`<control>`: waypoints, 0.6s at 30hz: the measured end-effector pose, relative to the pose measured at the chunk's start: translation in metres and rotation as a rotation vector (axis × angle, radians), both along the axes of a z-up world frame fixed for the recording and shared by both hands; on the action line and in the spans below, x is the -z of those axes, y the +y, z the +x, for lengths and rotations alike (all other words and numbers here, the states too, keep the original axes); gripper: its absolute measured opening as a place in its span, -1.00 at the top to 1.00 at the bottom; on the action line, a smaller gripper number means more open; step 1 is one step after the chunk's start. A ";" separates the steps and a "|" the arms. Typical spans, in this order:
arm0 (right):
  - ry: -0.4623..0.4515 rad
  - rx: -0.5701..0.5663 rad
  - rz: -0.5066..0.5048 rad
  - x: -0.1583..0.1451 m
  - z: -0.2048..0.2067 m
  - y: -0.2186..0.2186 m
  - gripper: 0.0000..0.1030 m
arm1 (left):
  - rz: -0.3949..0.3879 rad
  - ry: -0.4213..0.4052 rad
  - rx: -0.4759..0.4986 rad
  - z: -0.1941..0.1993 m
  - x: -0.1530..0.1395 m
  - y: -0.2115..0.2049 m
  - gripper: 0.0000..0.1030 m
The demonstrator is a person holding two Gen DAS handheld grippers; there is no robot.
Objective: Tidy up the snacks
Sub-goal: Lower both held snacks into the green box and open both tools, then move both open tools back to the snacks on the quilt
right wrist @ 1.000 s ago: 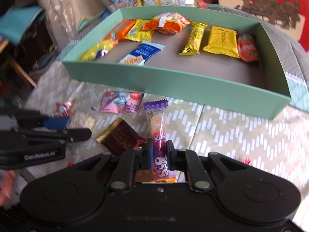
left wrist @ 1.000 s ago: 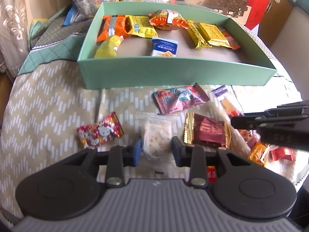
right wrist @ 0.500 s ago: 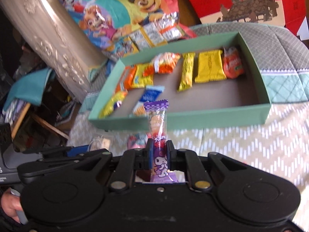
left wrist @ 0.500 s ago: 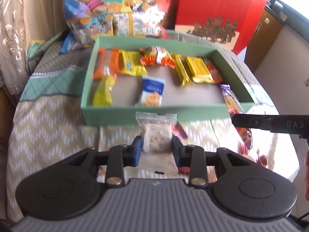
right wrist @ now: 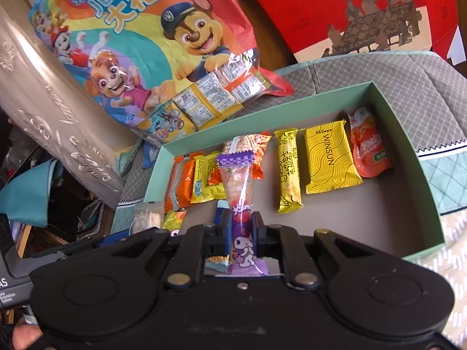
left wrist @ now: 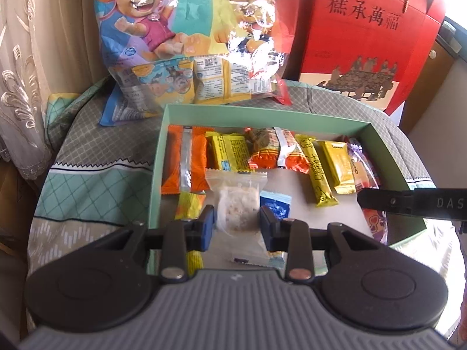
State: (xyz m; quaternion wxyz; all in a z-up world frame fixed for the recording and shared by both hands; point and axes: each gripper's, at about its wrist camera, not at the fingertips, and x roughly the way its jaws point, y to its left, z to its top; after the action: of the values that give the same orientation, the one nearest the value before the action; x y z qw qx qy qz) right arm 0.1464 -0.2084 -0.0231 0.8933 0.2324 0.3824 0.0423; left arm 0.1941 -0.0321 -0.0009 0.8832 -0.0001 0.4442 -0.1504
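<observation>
Two packets are in carry, one per gripper, both over the green box.

Left wrist view: left gripper has its jaws partly closed on a clear packet with a pale crumbly cake inside; blue pads press on both sides. The packet hangs above the box's near-left floor, between a small yellow candy and a blue-and-white sachet. Along the far wall lies a row of snacks: an orange wrapper, a yellow biscuit pack, an orange-and-white pack, a yellow bar. The right gripper's black body reaches in from the right edge. A cartoon-dog bag and a red gift box stand behind.

Right wrist view: right gripper has its jaws shut tight on a slim purple-topped jelly stick, gripped near the lower end with the tip pointing toward the box's far wall. It sits over the left-middle of the box. Open brown floor shows to the right, in front of the WINSUN pack and a red-orange pouch.

Step judged: transport done or nearly so, placement pending. Next move likely calls for lowering each packet onto bare floor, clear of snacks already laid, then opening the jaws. The jelly stick may tip over onto the row of snacks on release.
</observation>
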 end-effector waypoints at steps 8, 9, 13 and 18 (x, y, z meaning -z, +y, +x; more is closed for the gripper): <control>0.039 -0.001 0.002 0.018 0.023 0.007 0.53 | 0.031 0.003 -0.010 0.013 0.013 -0.002 0.22; 0.035 0.000 0.000 0.018 0.023 0.007 0.18 | 0.040 -0.007 -0.013 0.013 0.013 -0.003 -0.19; -0.006 0.010 -0.048 0.012 0.019 0.008 -0.92 | 0.074 -0.082 -0.045 0.003 0.007 -0.004 -1.00; -0.015 -0.006 -0.084 0.006 0.010 0.006 -1.00 | 0.052 -0.052 -0.052 -0.001 0.005 -0.004 -1.00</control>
State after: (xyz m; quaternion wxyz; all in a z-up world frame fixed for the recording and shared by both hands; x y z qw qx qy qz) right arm 0.1568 -0.2024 -0.0292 0.9050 0.1930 0.3778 0.0306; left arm 0.1934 -0.0366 -0.0059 0.8978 0.0152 0.4247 -0.1160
